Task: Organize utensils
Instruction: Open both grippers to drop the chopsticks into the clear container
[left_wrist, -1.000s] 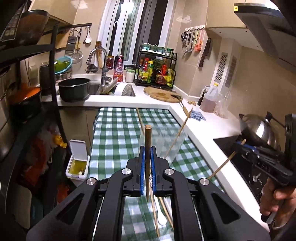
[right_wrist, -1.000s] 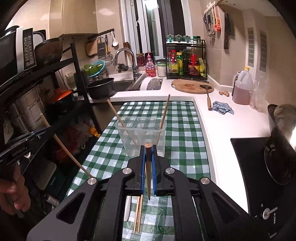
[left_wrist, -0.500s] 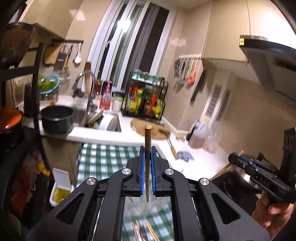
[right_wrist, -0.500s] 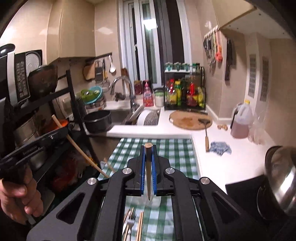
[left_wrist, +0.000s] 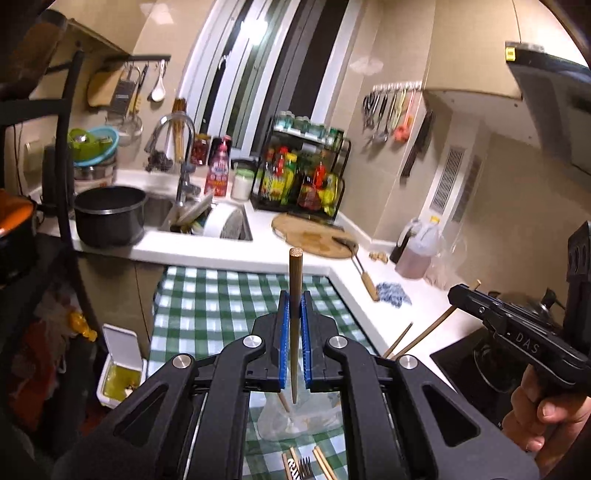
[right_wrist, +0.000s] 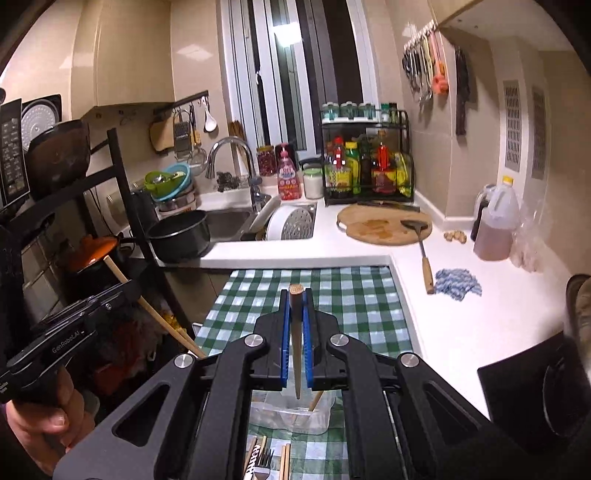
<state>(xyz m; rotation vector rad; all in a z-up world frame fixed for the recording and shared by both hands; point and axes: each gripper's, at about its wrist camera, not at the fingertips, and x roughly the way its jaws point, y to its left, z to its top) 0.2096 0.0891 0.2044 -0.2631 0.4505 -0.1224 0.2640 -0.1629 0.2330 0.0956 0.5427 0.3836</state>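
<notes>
Each gripper, left gripper (left_wrist: 294, 343) and right gripper (right_wrist: 296, 339), pinched 1 chopstick (left_wrist: 295, 291); either could miss the clear cup (right_wrist: 290, 415) below and tip it.

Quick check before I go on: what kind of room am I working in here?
A small home kitchen, by the look of it: a sink with a tap, a rack of sauce bottles, and utensils hung on the wall.
</notes>
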